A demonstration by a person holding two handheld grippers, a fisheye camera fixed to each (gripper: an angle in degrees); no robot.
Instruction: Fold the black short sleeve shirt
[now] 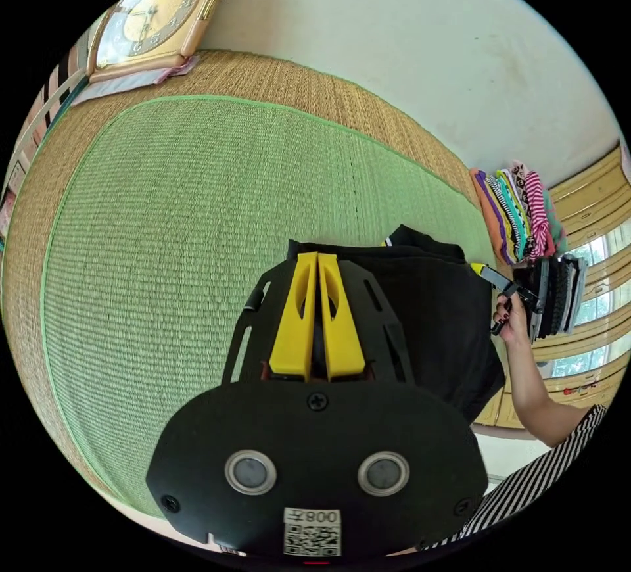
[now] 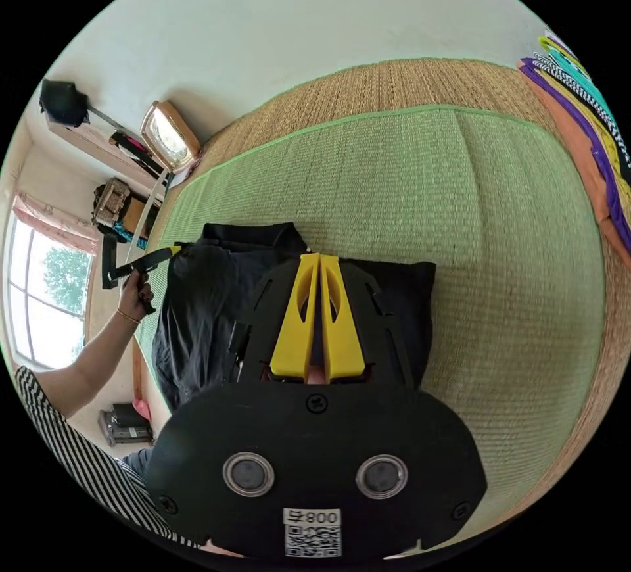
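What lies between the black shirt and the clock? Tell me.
Bare green mat, then its brown woven border, between the black shirt and the clock by the wall, in the left gripper view.

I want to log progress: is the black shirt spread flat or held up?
Held up. Both grippers, left and right, pinch the shirt at its top edge; it hangs bunched over the mat.

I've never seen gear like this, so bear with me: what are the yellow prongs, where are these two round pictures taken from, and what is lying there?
A person holds one hand tool in each hand; a fisheye camera rides on each. The yellow prongs are the tools' jaws. The left gripper and the right gripper both have their jaws closed, apparently pinching the edge of the black shirt, which lies on a green woven mat. A stack of folded clothes sits at the mat's edge, and a clock leans against the wall.
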